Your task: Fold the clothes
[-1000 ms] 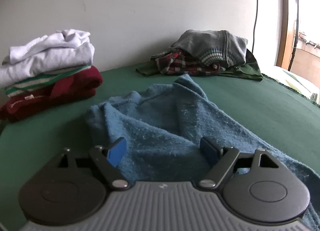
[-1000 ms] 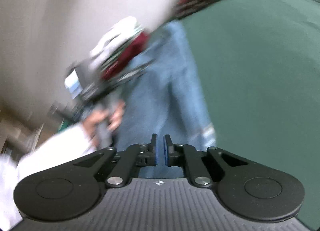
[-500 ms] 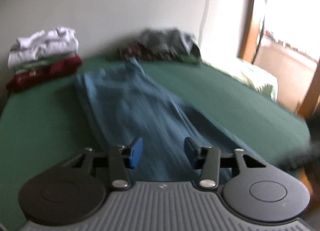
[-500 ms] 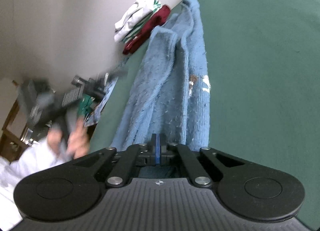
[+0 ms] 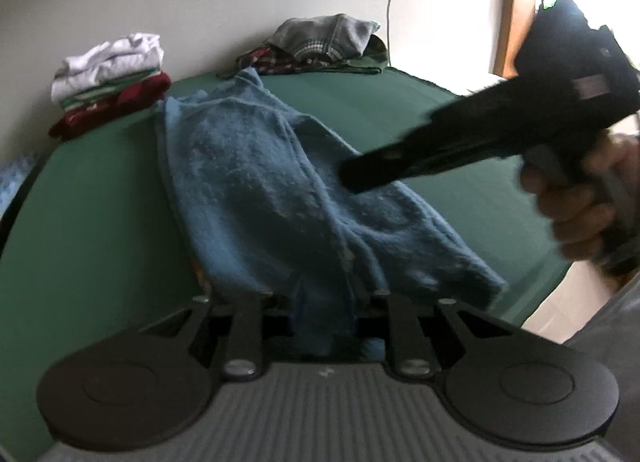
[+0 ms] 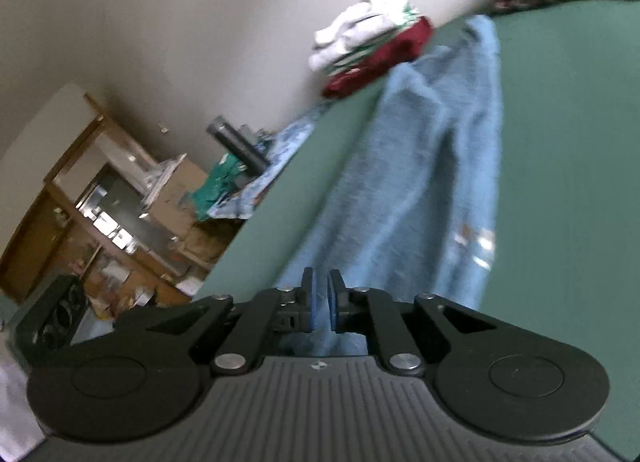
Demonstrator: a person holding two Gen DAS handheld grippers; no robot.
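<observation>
A blue towel (image 5: pixel 260 182) lies lengthwise on the green table (image 5: pixel 80 222), running from the far clothes toward me. Its near end rises into my left gripper (image 5: pixel 325 310), which is shut on the bunched cloth. My right gripper (image 5: pixel 350 178), held by a hand (image 5: pixel 576 214), reaches in from the right, its tip at the towel's middle. In the right wrist view the right gripper (image 6: pixel 320 298) has its pads a sliver apart. Blue towel (image 6: pixel 432 166) sits between and behind them.
A folded stack of white, striped and red clothes (image 5: pixel 112 86) stands at the far left by the wall. An unfolded heap of grey and plaid clothes (image 5: pixel 320 42) lies at the far middle. Cluttered wooden furniture (image 6: pixel 100 202) stands beyond the table's left edge (image 6: pixel 280 198).
My left gripper went from wide open to shut on the towel's near end and pulled back. The towel is drawn out long. The right gripper swung in over its middle.
</observation>
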